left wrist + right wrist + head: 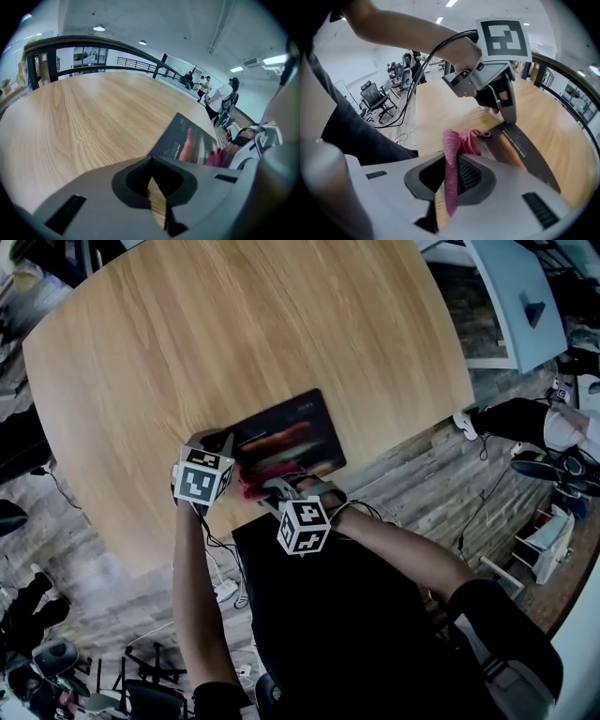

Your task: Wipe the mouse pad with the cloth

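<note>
Pink cloth (451, 157) nipped in right gripper (449, 180), touching mouse pad (524, 149).

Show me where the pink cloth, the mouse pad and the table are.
pink cloth (451, 157): right gripper view, on its upright strip.
mouse pad (291, 435): head view, on its printed middle.
table (234, 324): head view, on bare wood top.

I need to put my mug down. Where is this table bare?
Bare wood on the table covers everything beyond and left of the mouse pad, plus a strip to its right. Crowded: the pad's near-left corner, where left gripper, right gripper and cloth meet.
</note>
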The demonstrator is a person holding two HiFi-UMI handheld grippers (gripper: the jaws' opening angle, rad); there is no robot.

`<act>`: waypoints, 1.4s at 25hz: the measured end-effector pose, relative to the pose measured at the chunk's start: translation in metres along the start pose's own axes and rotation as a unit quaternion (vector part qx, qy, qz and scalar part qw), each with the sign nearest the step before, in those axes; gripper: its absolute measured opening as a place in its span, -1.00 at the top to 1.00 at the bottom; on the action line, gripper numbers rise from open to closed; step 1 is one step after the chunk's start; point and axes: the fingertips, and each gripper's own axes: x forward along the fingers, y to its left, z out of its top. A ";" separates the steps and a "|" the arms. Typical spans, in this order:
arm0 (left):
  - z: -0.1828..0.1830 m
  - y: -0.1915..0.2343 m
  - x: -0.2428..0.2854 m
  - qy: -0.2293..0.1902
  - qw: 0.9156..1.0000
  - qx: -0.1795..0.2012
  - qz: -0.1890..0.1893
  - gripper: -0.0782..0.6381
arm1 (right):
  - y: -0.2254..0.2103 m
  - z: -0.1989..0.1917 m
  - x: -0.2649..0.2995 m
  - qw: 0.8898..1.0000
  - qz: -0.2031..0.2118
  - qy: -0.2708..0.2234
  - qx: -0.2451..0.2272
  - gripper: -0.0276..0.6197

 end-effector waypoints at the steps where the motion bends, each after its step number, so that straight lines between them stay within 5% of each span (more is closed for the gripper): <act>1: -0.001 0.000 0.001 0.001 1.000 -0.001 0.001 0.72 | 0.005 -0.002 0.000 1.000 0.007 0.001 -0.004 0.73; 13: -0.004 -0.001 0.001 0.011 1.000 0.008 0.021 0.72 | 0.036 -0.018 -0.007 0.998 0.066 0.013 -0.012 0.73; 21: -0.005 0.000 0.001 0.009 0.999 0.002 0.041 0.72 | 0.059 -0.034 -0.026 0.987 0.157 0.033 -0.023 0.73; 24: -0.006 0.000 0.001 0.016 0.999 -0.002 0.051 0.72 | 0.047 -0.023 -0.052 0.985 0.170 -0.014 0.040 0.73; 27: -0.006 -0.001 0.000 0.009 0.998 -0.013 0.063 0.72 | 0.000 -0.010 -0.082 0.976 0.134 -0.090 0.147 0.73; 30: -0.006 -0.003 -0.009 -0.006 0.996 -0.045 0.075 0.72 | -0.060 -0.002 -0.117 0.951 0.078 -0.171 0.247 0.73; 32: -0.003 -0.009 -0.016 -0.021 0.995 -0.072 0.070 0.72 | -0.103 -0.002 -0.138 0.940 0.014 -0.206 0.270 0.73; 35: 0.001 -0.021 -0.016 -0.035 0.993 -0.098 0.051 0.72 | -0.161 -0.011 -0.152 0.943 -0.096 -0.201 0.249 0.73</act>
